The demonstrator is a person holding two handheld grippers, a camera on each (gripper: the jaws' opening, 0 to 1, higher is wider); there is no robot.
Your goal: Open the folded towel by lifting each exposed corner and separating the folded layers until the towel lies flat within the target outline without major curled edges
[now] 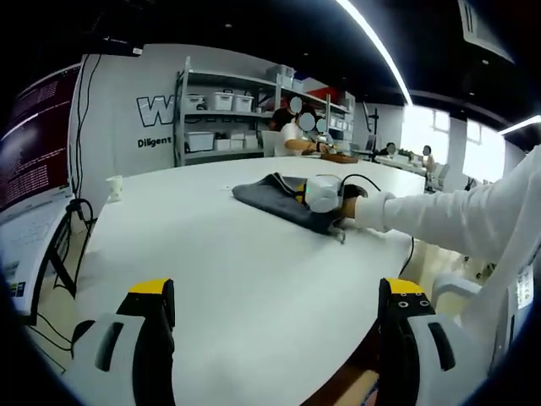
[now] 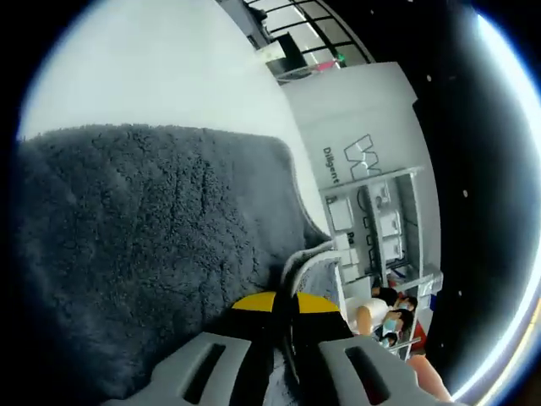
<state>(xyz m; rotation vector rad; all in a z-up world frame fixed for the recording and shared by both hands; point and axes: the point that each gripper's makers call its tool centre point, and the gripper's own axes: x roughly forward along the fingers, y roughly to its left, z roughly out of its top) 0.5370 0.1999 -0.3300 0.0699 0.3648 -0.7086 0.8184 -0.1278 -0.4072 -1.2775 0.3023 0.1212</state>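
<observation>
A dark grey folded towel [image 1: 269, 200] lies on the white round table [image 1: 211, 254], well ahead of my left gripper [image 1: 279, 326]. That gripper's yellow-tipped jaws stand wide apart over bare tabletop with nothing between them. My right gripper [image 1: 303, 196], held by a hand in a white sleeve [image 1: 439, 216], reaches in from the right onto the towel's near end. In the right gripper view the fluffy grey towel [image 2: 152, 245] lies close under the camera. There my right gripper [image 2: 275, 306] is shut on a pale-edged fold of the towel [image 2: 306, 266].
A small white object [image 1: 114, 187] stands at the table's far left. A screen [image 1: 30, 152] and cables hang beside the table's left edge. Shelves with white bins [image 1: 221, 118] line the back wall, and people sit at a further table [image 1: 338, 156]. The table's near edge curves off right.
</observation>
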